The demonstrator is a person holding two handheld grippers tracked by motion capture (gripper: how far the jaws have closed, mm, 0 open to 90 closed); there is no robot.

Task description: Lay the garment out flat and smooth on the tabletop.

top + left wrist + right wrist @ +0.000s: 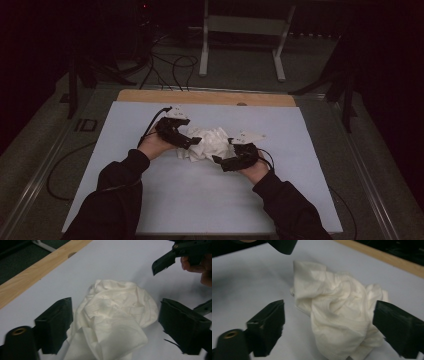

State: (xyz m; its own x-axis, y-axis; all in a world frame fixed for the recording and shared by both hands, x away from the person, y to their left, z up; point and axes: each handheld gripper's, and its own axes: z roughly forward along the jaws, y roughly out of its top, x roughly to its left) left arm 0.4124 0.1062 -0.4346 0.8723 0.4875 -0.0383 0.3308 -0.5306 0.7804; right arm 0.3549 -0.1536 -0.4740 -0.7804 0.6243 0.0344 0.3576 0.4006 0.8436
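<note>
A crumpled white cloth (pixel 207 142) lies in a heap on the pale mat (pixel 200 200) in the high view. My left gripper (pixel 192 142) comes at it from the left, my right gripper (pixel 220 159) from the near right. In the left gripper view the cloth (pixel 112 315) sits between the wide-apart jaws of the left gripper (pixel 115 327); one side just brushes the left jaw and the other jaw stands off it. The right gripper view has the cloth (pixel 337 310) bunched between the spread jaws of the right gripper (pixel 332 330), unpinched.
A wooden strip (pixel 200 96) runs along the table's far edge. Beyond it on the floor are black cables (pixel 170 65) and the legs of a white stand (pixel 205 40). Dark tripod legs (pixel 345 95) stand at the right.
</note>
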